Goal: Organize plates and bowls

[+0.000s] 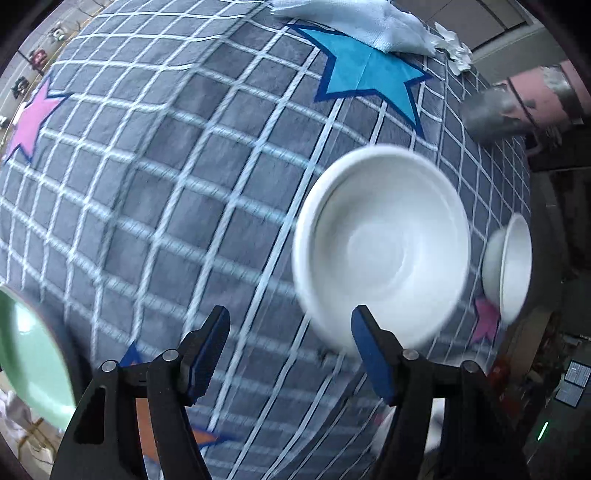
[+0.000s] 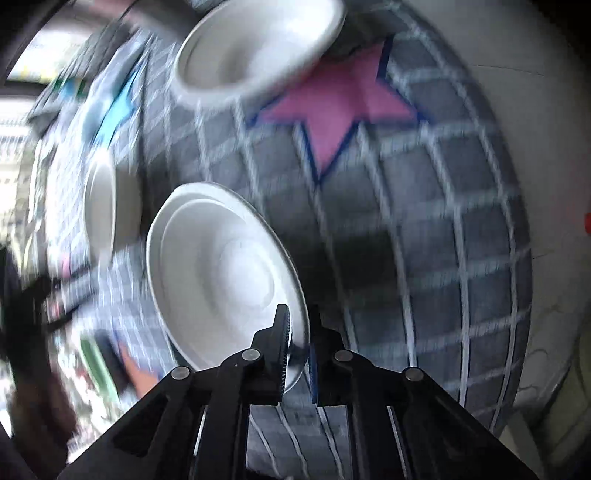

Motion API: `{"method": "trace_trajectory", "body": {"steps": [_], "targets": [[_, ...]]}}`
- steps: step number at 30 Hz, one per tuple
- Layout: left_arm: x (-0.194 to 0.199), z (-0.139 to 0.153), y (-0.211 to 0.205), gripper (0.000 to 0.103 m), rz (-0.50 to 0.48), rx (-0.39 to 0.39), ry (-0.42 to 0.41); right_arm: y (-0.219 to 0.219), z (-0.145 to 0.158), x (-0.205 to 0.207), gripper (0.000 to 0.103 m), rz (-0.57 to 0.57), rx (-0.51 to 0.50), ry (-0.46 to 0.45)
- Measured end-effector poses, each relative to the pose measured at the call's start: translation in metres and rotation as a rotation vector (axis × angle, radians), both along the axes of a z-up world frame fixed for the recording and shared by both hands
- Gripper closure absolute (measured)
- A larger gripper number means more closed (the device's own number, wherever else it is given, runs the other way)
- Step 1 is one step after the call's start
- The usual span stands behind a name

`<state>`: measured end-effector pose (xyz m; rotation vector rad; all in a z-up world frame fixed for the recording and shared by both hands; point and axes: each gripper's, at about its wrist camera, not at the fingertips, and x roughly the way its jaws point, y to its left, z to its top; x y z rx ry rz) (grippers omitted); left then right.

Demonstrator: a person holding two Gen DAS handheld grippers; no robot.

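Observation:
In the left wrist view a white bowl sits on the grey checked cloth, just ahead and right of my open, empty left gripper. A smaller white bowl stands at the cloth's right edge. A green plate shows at the lower left. In the right wrist view my right gripper is shut on the rim of a white plate and holds it tilted above the cloth. A white bowl sits farther ahead and another white dish at the left, blurred.
A light blue rag and crumpled paper lie at the cloth's far edge. A grey and pink cylinder lies beyond the right edge. Blue and pink stars mark the cloth.

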<state>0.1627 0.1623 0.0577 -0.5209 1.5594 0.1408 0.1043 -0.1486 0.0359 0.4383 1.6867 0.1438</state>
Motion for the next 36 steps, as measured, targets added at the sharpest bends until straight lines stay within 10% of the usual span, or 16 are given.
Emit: {"method": "trace_trajectory", "body": {"steps": [3,6,8,10,12,23,31,32,34,36], "targets": [[0.017,-0.011,-0.012,0.030,-0.038,0.015,0.012,0.006,-0.010,-0.034,0.092,0.091,0.095,0.106],[0.024,-0.020,-0.025,0.075,-0.105,0.046,0.055,0.013,-0.018,-0.060,0.092,0.173,0.114,0.182],[0.020,-0.018,-0.026,0.078,-0.096,0.035,0.042,0.014,-0.017,-0.066,0.090,0.200,0.104,0.197],[0.010,-0.016,-0.023,0.082,-0.083,0.023,0.033,0.006,-0.007,-0.065,0.039,0.168,0.100,0.174],[-0.007,-0.016,-0.018,0.085,-0.062,-0.002,0.029,-0.010,0.014,-0.057,0.013,0.087,0.121,0.088],[-0.162,-0.022,-0.001,0.085,0.052,-0.166,0.168,-0.073,0.044,0.064,0.013,-0.296,0.030,-0.133],[-0.214,0.015,0.010,0.033,0.050,-0.204,0.073,-0.047,0.009,0.128,0.015,-0.420,-0.043,-0.113],[-0.215,0.020,0.016,0.032,0.054,-0.210,0.065,-0.047,0.005,0.132,0.019,-0.434,-0.028,-0.109],[-0.222,0.029,0.026,0.032,0.061,-0.204,0.057,-0.044,-0.002,0.141,0.064,-0.441,0.017,-0.096],[-0.226,0.034,0.035,0.032,0.066,-0.192,0.057,-0.034,-0.009,0.147,0.087,-0.395,0.019,-0.055]]}}
